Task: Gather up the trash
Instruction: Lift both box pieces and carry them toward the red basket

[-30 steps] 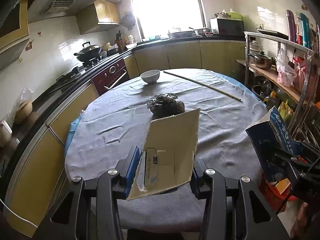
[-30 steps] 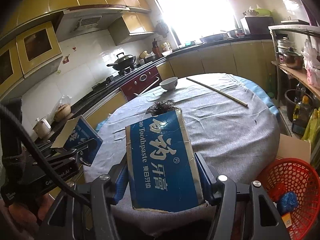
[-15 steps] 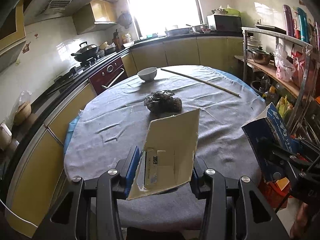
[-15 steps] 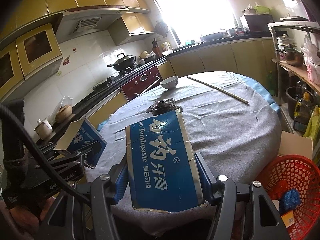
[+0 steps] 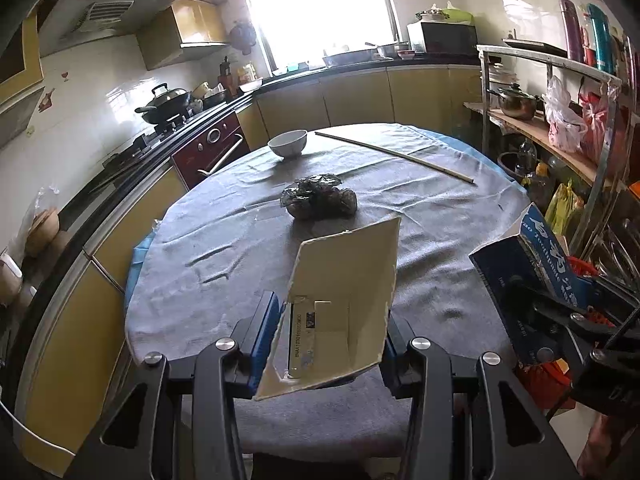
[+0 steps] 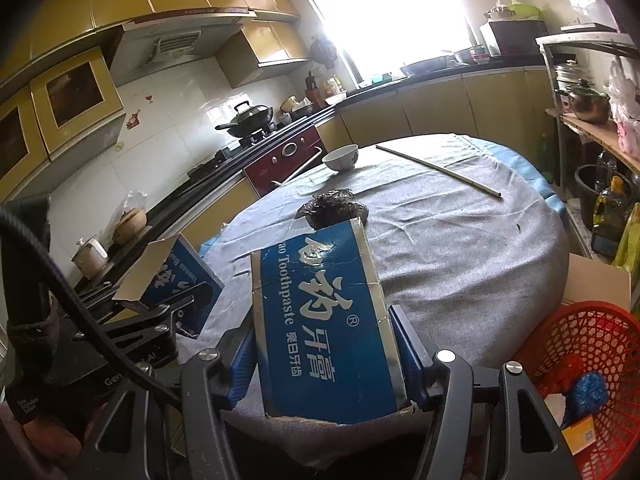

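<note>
My left gripper (image 5: 328,332) is shut on a torn-open toothpaste carton (image 5: 344,280), whose pale inner side faces the camera; its blue outside shows in the right wrist view (image 6: 176,276). My right gripper (image 6: 324,340) is shut on a blue toothpaste box (image 6: 324,312), also visible at the right of the left wrist view (image 5: 532,256). Both boxes hang over the near edge of the round table (image 5: 224,240). A crumpled black plastic bag (image 5: 320,200) lies mid-table beyond both boxes. A red mesh basket (image 6: 588,368) holding some trash stands on the floor at the lower right.
A white bowl (image 5: 287,143) and a long thin stick (image 5: 392,154) lie at the table's far side. Kitchen counters with a stove run along the left, and a shelf rack (image 5: 560,140) with pots and bags stands to the right. A cardboard box (image 6: 596,280) sits behind the basket.
</note>
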Demonstrator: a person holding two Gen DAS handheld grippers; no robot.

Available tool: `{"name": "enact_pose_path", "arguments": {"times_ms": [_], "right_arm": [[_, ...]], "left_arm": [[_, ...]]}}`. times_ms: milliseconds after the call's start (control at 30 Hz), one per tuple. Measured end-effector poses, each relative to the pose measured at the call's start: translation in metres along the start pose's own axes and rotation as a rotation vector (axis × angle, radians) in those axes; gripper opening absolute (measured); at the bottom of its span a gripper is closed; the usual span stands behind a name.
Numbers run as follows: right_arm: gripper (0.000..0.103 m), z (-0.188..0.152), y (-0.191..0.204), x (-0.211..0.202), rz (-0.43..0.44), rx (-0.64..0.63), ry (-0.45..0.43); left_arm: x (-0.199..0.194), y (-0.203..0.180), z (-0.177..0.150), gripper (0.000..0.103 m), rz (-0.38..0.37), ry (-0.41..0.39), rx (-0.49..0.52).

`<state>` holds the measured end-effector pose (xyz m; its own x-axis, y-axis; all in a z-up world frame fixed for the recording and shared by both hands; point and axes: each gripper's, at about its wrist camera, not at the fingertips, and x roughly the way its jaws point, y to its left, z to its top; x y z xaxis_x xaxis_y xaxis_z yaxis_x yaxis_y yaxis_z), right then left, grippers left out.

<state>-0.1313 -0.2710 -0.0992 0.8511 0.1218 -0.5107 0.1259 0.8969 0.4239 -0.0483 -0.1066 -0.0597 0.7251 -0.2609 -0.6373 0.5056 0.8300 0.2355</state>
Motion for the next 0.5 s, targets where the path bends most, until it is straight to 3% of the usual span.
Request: {"name": "enact_pose_path", "arguments": {"times_ms": [500], "right_arm": [[0.064, -0.0034, -0.0097, -0.0045, -0.002, 0.033, -0.002]], "left_arm": [[0.0017, -0.0095, 0.0003, 0.047, -0.004, 0.012, 0.034]]}}
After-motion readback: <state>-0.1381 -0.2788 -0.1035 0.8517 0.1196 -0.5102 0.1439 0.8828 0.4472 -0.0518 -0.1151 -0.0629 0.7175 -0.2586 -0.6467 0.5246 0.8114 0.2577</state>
